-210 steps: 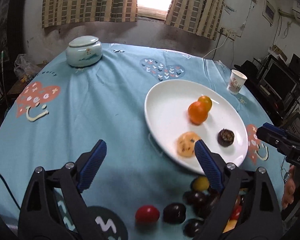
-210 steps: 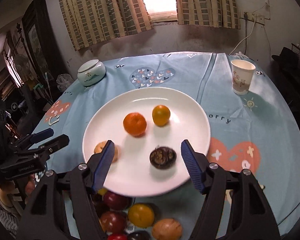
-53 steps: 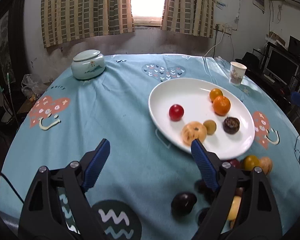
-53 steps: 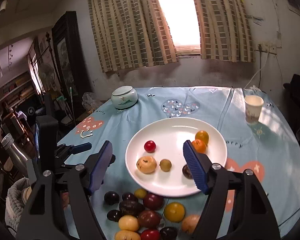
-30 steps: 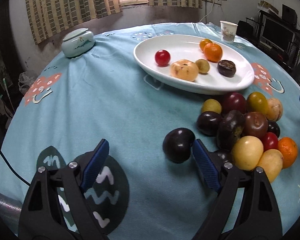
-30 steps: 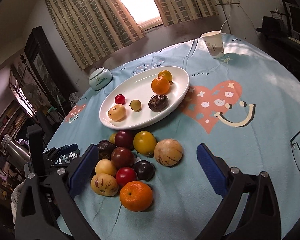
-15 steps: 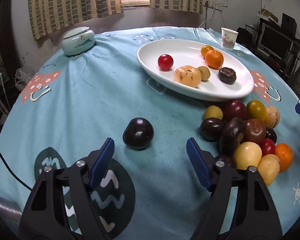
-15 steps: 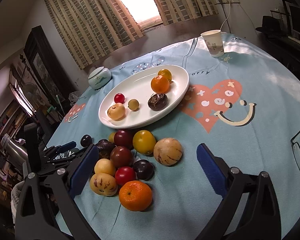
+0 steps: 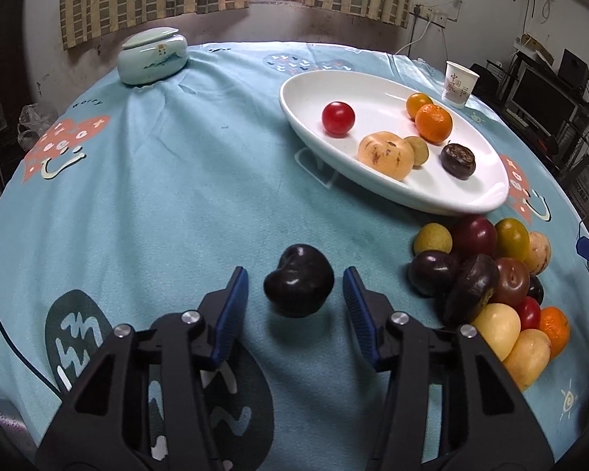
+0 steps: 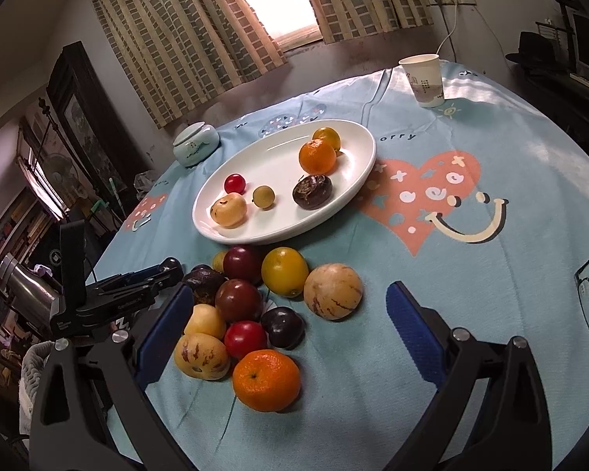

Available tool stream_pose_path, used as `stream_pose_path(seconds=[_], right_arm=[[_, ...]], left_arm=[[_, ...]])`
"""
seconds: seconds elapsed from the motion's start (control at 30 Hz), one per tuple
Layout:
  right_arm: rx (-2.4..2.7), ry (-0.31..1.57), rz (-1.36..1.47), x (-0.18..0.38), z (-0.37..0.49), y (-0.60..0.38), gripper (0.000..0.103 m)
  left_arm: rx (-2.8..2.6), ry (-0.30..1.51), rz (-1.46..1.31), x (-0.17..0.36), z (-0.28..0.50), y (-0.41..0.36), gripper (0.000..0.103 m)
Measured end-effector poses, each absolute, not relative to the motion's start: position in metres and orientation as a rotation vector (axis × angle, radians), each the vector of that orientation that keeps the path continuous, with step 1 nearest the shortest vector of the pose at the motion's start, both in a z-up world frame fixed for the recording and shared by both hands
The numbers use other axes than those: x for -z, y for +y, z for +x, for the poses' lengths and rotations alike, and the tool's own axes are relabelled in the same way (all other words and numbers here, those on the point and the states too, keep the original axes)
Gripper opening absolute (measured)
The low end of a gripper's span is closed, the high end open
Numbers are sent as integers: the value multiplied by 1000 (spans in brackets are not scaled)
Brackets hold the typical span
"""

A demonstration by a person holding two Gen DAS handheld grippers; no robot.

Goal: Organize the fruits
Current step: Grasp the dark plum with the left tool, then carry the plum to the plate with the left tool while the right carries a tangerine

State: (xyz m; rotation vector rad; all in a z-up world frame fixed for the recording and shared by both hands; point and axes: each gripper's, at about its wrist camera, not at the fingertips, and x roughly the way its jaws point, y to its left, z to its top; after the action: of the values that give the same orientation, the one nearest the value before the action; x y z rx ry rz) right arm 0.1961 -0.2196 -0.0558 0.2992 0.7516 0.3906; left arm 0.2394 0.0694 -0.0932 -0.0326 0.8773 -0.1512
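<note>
Left wrist view: round surface under a light blue cloth [image 9: 169, 196] printed with hearts and smiley faces. White oval plate [image 9: 373, 90] sits right of centre and holds 6 fruits: red tomato [image 9: 337, 117], 2 orange citrus, 1 pale speckled fruit, 1 small greenish one, 1 dark wrinkled one. Just beside the plate's near rim lies a pile of loose fruit [image 10: 255, 306], about 12 pieces, dark, yellow, red and orange. Celadon lidded jar [image 9: 153, 55] stands at the far left, paper cup [image 9: 460, 84] beyond the plate.

Left gripper [image 9: 296, 294] points down at a dark plum [image 9: 298, 286] lying alone on the cloth, well apart from the pile. Its jaws have just been closing and now bracket the plum; a narrow gap seems to remain on each side, though fisheye distortion makes contact hard to exclude.

Right gripper [image 10: 290, 322] hangs over the pile, jaws spread wide, gripping nothing.
</note>
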Motion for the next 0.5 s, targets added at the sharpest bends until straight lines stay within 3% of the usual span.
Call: stream_pose_path(seconds=[0.17,0.5], right_arm=[[-400,759,280,57,196,-215,99],[-424,809,98,65,168,-185,99]], left_arm=[[157,878,-52,94,241,72,35],[161,850,-27,89,234,68,35]])
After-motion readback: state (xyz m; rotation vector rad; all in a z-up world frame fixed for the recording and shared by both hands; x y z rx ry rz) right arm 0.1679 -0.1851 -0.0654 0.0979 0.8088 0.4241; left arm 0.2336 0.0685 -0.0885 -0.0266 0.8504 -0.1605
